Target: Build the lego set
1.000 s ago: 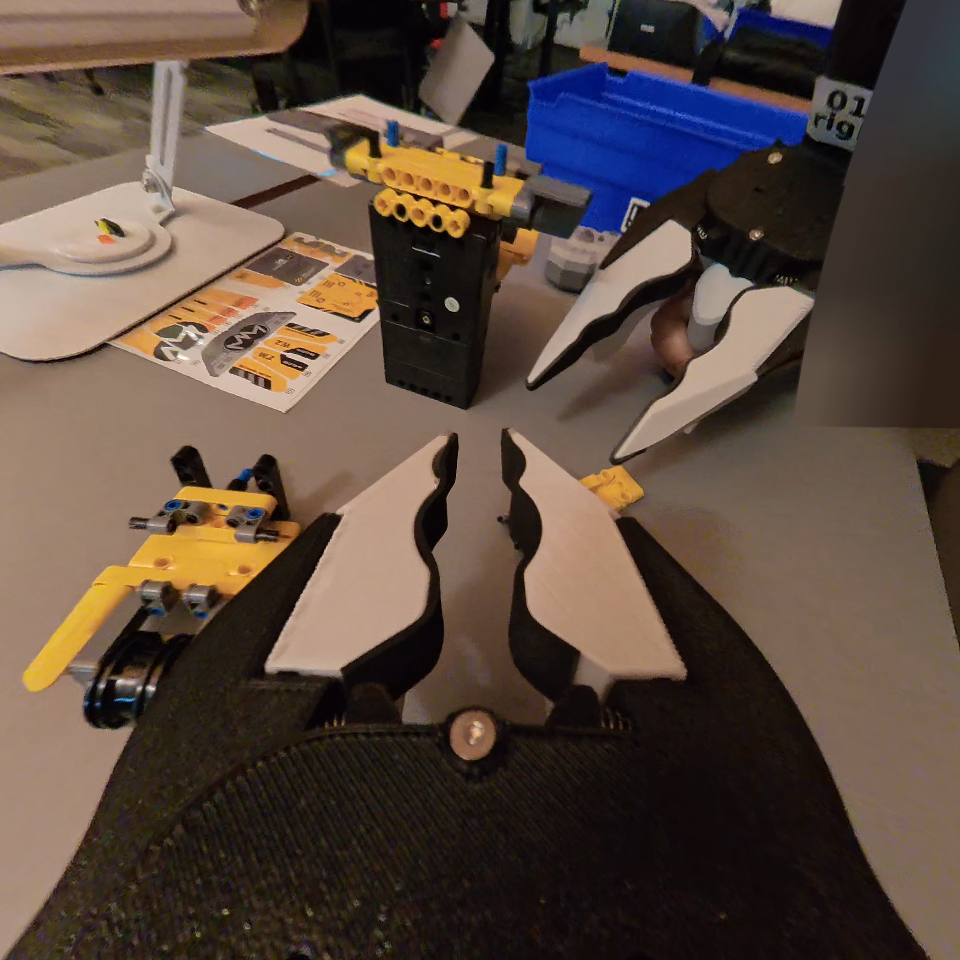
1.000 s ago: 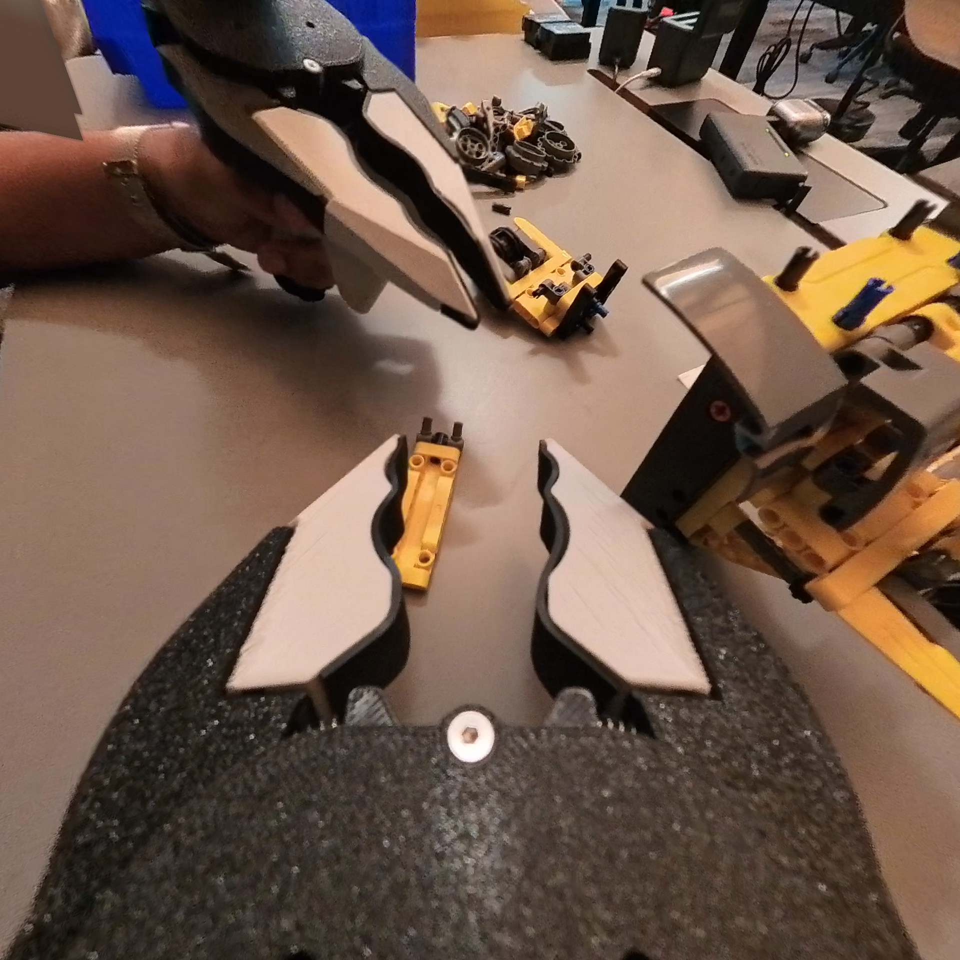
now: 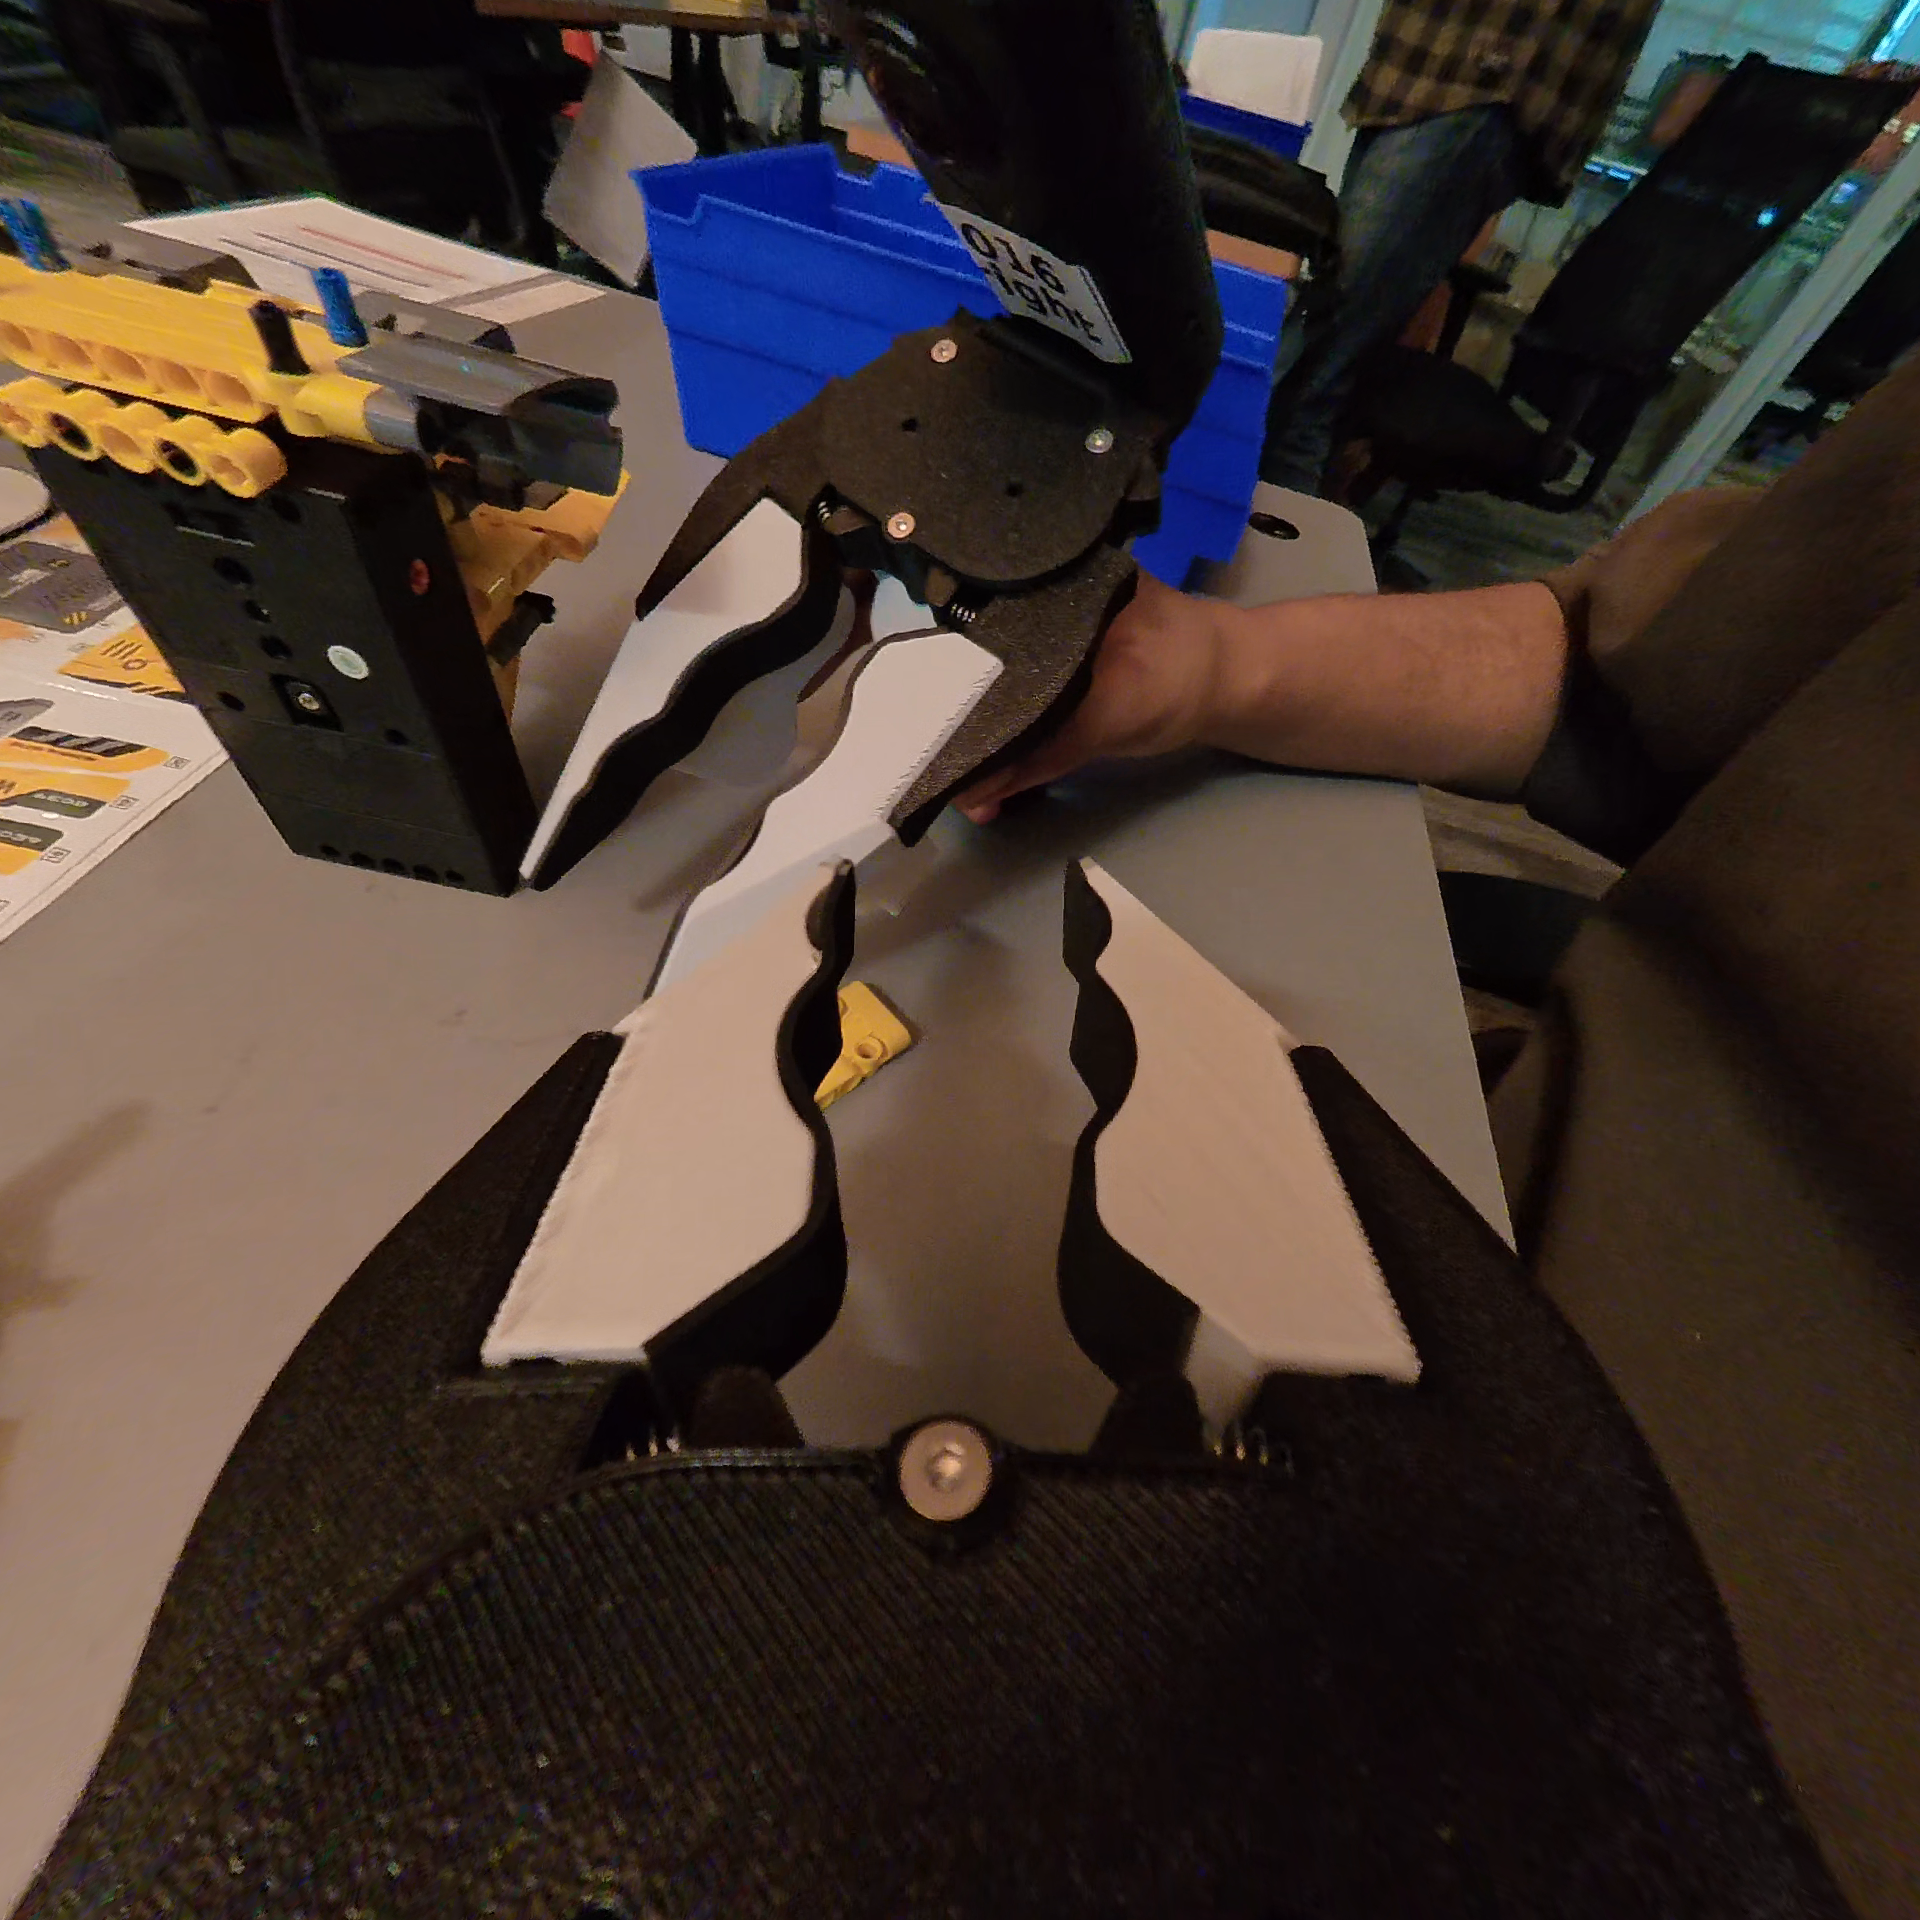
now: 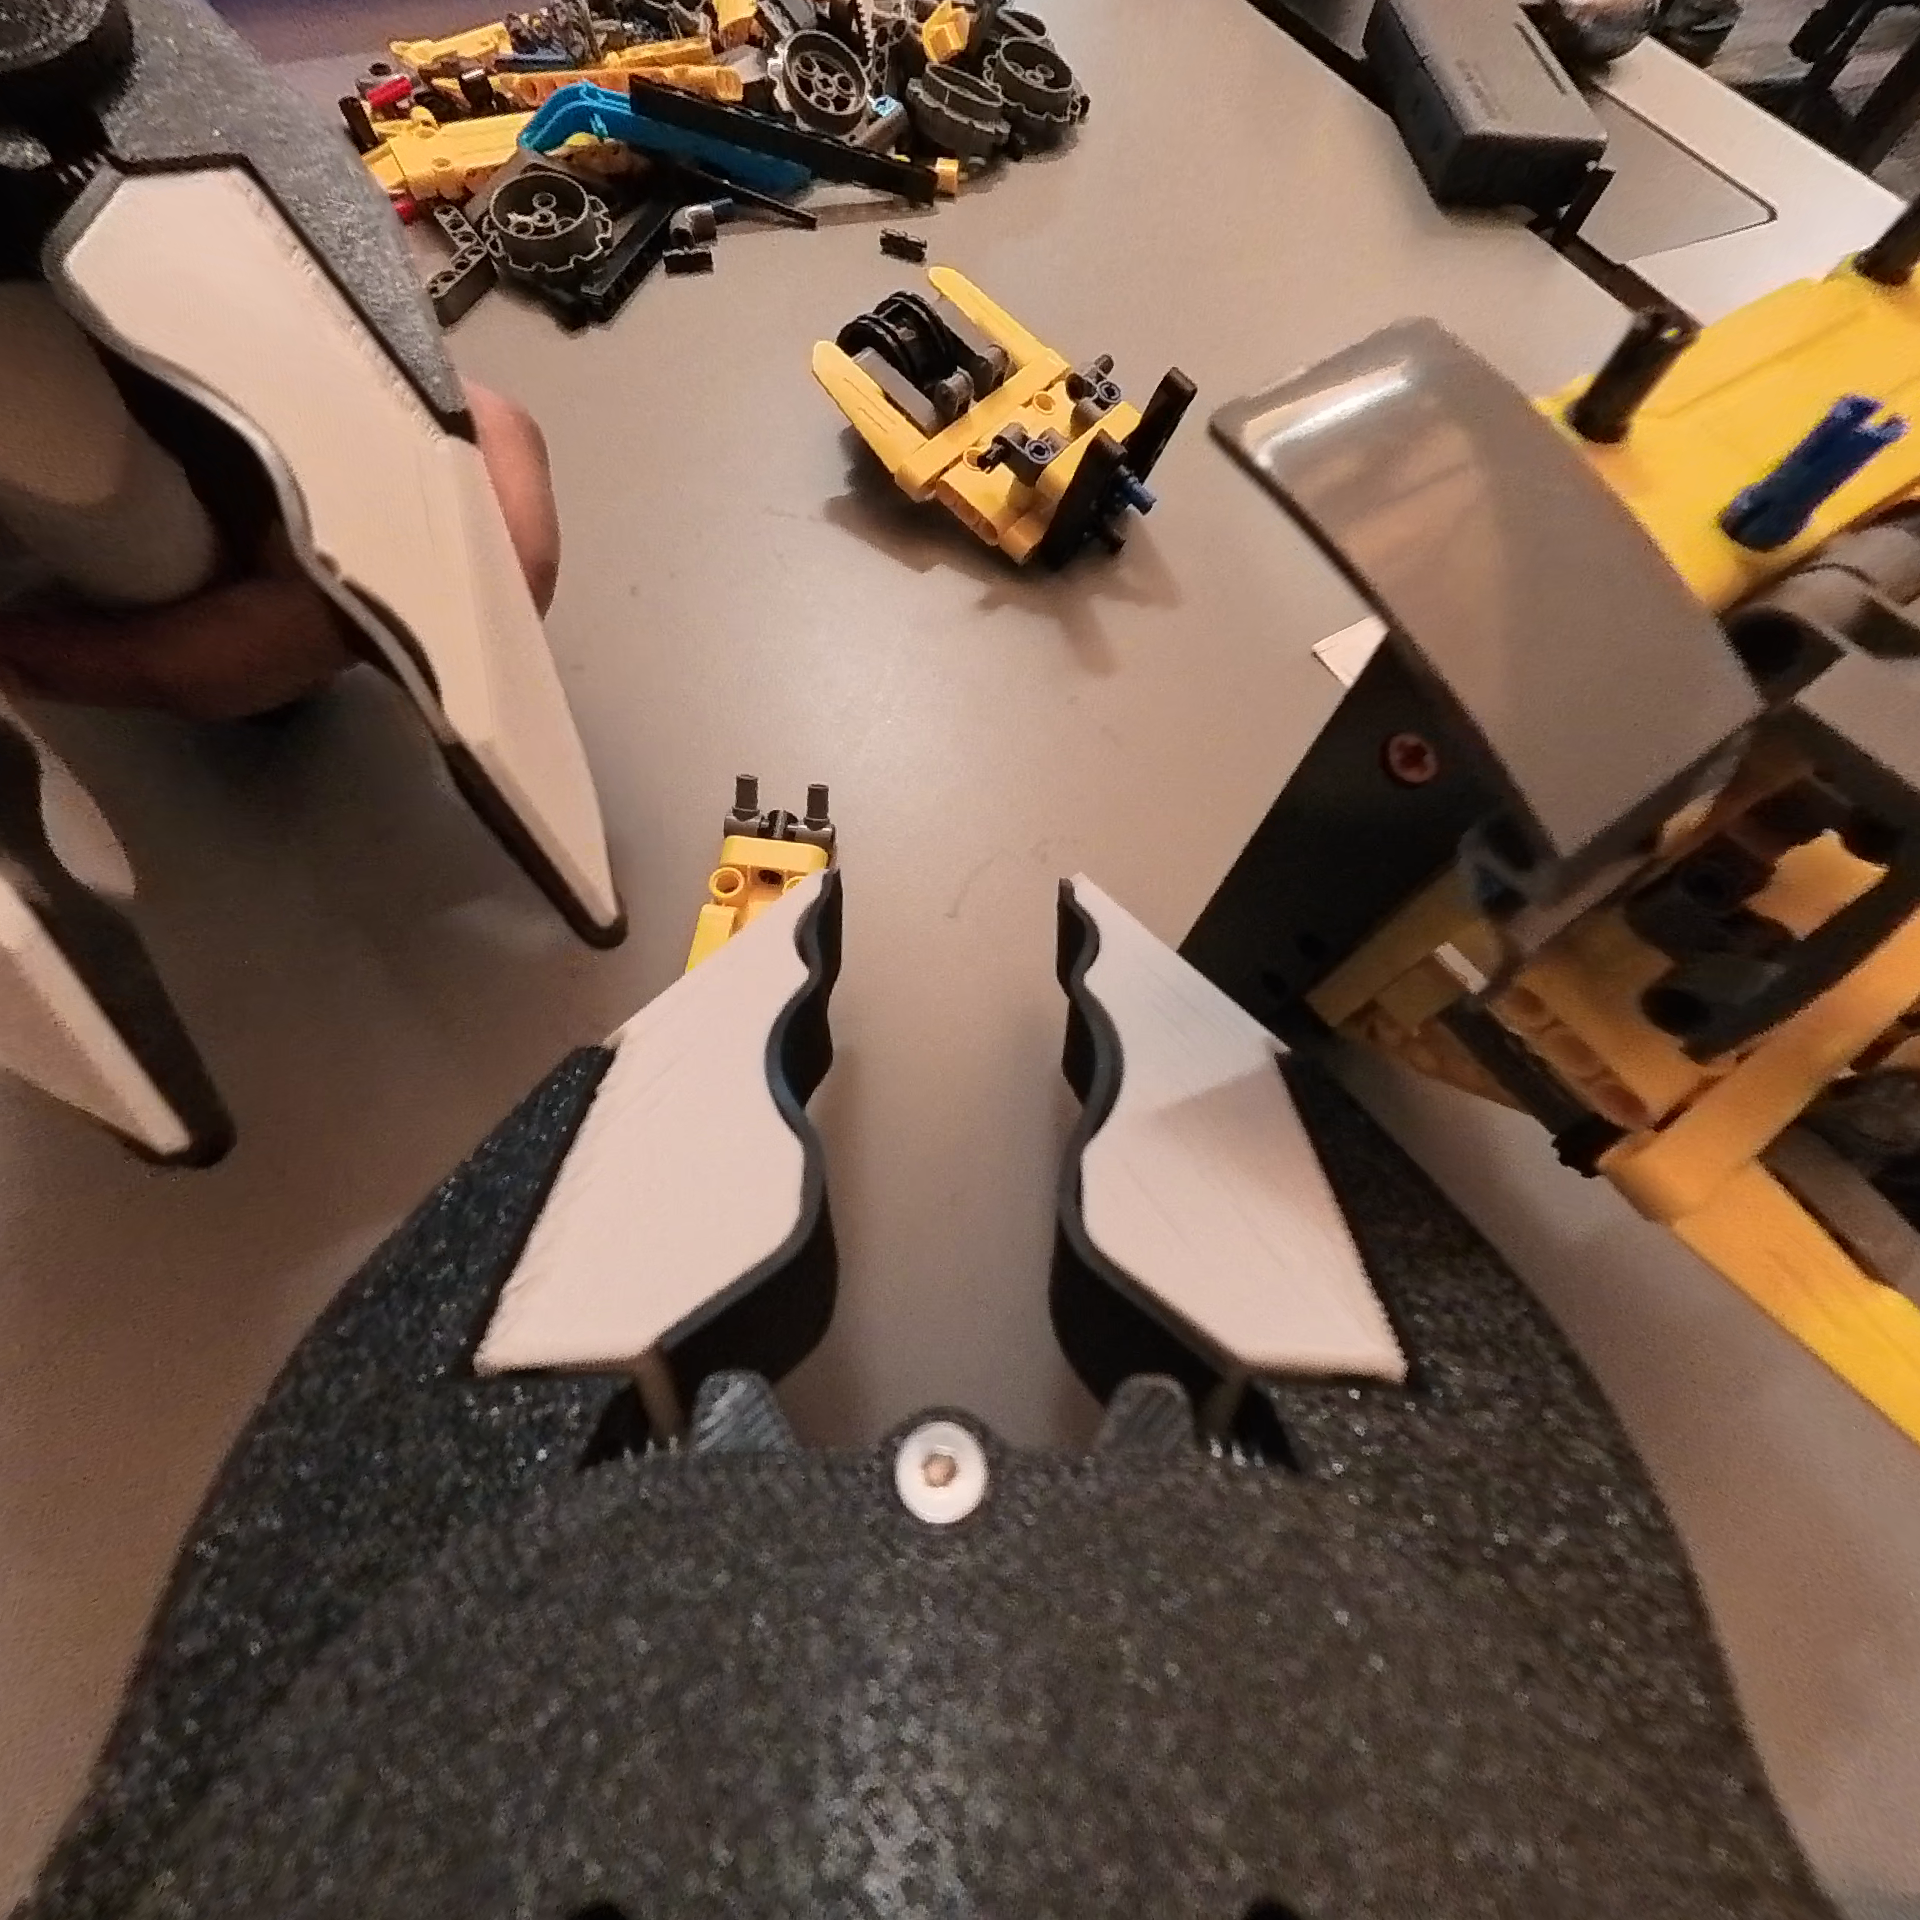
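Note:
A small yellow piece with black pins (image 4: 764, 873) lies on the grey table (image 4: 935, 707). It is just ahead of my right gripper's left fingertip and partly hidden under it. My right gripper (image 4: 951, 894) is open and empty. My left gripper (image 3: 961, 883) is open and empty too, and the same yellow piece (image 3: 862, 1044) shows beside its left finger. In the left wrist view the right gripper (image 3: 623, 914) points down toward me, a hand holding it. In the right wrist view the left gripper (image 4: 395, 1039) hangs at the upper left, its near tip close to the piece.
A black block topped with yellow beams and a grey panel (image 3: 312, 665) stands left of the grippers; it also fills the right side of the right wrist view (image 4: 1507, 831). A yellow subassembly with a black wheel (image 4: 987, 416), a pile of loose parts (image 4: 727, 114), a blue bin (image 3: 790, 301) and a sticker sheet (image 3: 62, 727) lie around.
My left gripper has opened wider and swung right, close to the right gripper. The yellow piece now sits at my right gripper's left fingertip instead of between the fingers.

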A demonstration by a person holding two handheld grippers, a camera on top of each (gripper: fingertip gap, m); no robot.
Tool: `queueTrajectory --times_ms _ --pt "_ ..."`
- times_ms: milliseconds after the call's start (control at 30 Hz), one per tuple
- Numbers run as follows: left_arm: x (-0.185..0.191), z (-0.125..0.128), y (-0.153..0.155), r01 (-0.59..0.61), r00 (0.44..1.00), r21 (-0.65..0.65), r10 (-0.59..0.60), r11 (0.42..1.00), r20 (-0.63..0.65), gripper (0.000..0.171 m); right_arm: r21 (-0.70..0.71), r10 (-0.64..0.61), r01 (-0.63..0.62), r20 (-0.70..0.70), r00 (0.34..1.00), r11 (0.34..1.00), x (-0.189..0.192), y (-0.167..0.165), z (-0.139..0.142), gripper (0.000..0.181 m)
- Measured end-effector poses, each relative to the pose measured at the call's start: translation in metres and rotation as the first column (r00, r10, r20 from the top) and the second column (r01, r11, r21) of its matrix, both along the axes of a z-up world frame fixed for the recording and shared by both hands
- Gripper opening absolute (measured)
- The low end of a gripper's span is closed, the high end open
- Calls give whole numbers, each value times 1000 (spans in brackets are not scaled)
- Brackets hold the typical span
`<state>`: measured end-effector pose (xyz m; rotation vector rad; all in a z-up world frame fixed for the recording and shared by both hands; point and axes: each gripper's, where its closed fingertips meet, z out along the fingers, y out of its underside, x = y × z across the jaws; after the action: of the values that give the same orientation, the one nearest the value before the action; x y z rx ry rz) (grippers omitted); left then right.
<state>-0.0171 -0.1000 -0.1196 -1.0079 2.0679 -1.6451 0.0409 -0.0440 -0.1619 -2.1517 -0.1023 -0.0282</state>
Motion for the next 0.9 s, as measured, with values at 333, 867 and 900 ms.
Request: queueTrajectory --times_ms 333,867,900 --pt "15 2 22 -80 993 -139 67 987 -97 40 -13 8 -8 0 1000 1000 -1 -1 -2 41" --pt "42 71 196 -562 812 -208 581 801 46 40 -13 15 -15 5 1000 1000 -1 -2 -2 42" --pt "38 79 222 -631 752 -213 656 746 66 36 -13 17 -16 6 1000 1000 -2 -2 -2 42"
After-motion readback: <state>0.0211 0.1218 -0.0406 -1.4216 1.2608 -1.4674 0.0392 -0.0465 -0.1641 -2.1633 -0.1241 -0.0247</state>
